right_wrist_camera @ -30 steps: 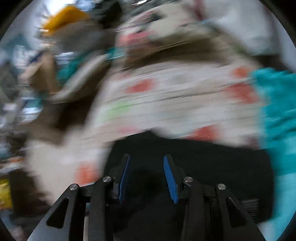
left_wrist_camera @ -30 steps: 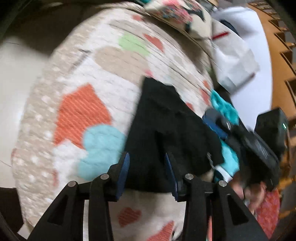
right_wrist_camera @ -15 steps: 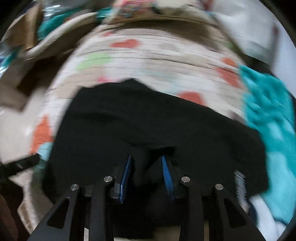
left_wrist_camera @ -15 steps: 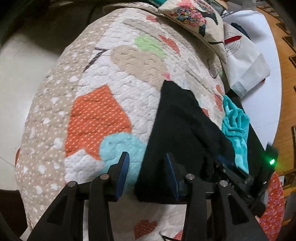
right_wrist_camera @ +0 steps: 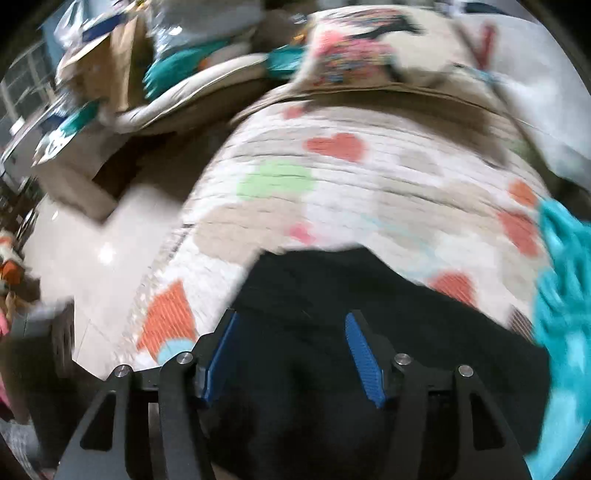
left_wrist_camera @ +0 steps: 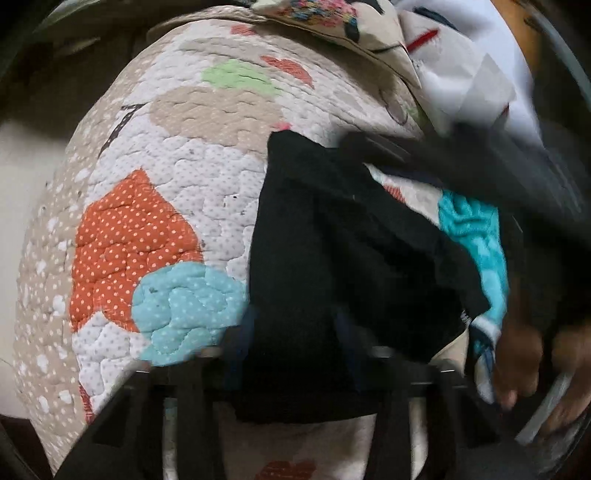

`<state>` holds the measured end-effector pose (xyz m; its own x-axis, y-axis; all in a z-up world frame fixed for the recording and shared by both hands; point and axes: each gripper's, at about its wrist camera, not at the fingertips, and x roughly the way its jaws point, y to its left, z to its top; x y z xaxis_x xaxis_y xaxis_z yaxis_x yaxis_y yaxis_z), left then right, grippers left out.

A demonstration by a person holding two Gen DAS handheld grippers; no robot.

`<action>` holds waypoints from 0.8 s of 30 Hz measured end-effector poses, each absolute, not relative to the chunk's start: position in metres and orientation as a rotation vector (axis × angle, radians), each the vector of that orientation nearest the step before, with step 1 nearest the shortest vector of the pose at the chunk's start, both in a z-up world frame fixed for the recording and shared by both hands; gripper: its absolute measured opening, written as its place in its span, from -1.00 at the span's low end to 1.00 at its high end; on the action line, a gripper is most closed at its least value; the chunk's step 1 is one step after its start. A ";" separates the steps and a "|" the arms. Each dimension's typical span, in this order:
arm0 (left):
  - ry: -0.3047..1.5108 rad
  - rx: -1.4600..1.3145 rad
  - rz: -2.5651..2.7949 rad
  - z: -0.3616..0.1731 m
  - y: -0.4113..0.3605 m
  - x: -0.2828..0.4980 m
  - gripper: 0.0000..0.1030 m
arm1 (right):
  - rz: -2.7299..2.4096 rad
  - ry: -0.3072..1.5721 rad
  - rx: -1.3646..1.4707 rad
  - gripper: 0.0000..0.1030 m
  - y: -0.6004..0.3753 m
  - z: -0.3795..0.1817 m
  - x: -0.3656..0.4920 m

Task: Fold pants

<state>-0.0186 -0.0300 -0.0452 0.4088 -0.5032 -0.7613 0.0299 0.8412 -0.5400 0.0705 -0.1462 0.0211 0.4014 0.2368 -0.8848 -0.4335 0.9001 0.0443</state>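
Pants (left_wrist_camera: 332, 258), black, are lying folded on the patchwork quilt (left_wrist_camera: 166, 166), beside a teal cloth (left_wrist_camera: 476, 236) at right. The left gripper (left_wrist_camera: 295, 343), blurred, is apparently closing narrowly on the pants' near edge. The right gripper (right_wrist_camera: 291, 350) is opening wide above the pants, gripping nothing.

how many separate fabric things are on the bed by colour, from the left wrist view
black: 1, the pants
teal: 1, a crumpled cloth
patchwork with hearts: 1, the quilt underneath
cream with a floral print: 1, a pillow at the far end
white: 1, a cloth with a red mark
total: 5
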 end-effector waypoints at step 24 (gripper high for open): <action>1.160 -0.734 -0.155 -0.058 0.089 -0.028 -0.63 | 0.489 1.292 -0.121 -0.49 -0.038 -0.040 0.142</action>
